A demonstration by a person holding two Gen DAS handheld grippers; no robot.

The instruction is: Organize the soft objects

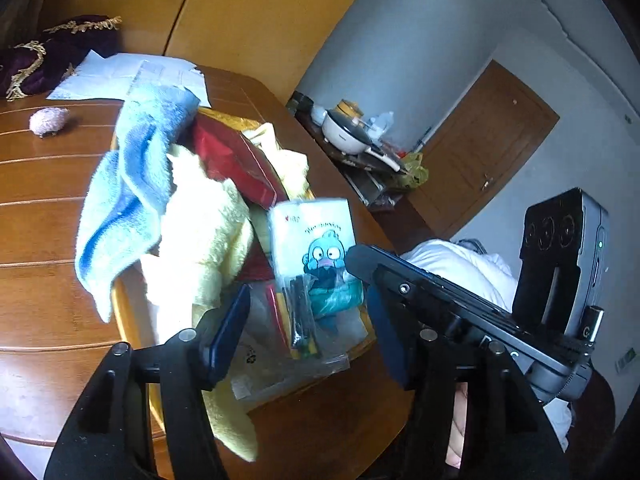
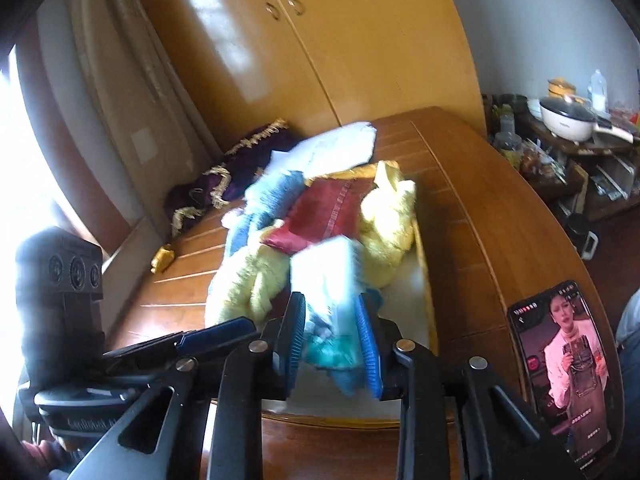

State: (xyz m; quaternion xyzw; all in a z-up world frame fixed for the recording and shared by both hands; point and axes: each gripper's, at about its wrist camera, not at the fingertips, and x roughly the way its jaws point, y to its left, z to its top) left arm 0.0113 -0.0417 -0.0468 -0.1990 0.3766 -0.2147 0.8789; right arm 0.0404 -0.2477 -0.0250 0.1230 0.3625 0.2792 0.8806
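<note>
Left tool (image 1: pixel 308 332): left wrist view; fingers spread apart, nothing between them, poised over the near end of the tray.
Right tool, from the left view (image 1: pixel 356 258): reaches in from the right, its tip at the cartoon packet.
Cartoon packet (image 1: pixel 316 248): white plastic bag with a blue cartoon figure, held above the near end of the tray; blurred.
Clear bag (image 1: pixel 288 336): lies in the tray beneath the packet, dark and coloured sticks inside.
Tray (image 1: pixel 120 312): yellow-rimmed, on the wooden bench (image 1: pixel 48 240).
Blue towel (image 1: pixel 124 200): draped over the tray's far-left rim, spilling onto the bench.
Yellow towel (image 1: pixel 200 240): bunched in the tray, one end hanging over the near rim.
Red cloth (image 1: pixel 236 164): propped on the towels.
Pink puff (image 1: pixel 49 120): alone on the bench, well apart from the tray.

Right tool (image 2: pixel 332 340): right wrist view; fingers clamped on the cartoon packet (image 2: pixel 326 280) at its lower end.
Phone (image 2: pixel 568 364): propped at the bench's right edge, screen lit.
Handling, judged: packet light, soft, with a slippery film; best pinched across the padded middle. Towels limp and light; best taken at a bunched fold, not a loose corner.
</note>
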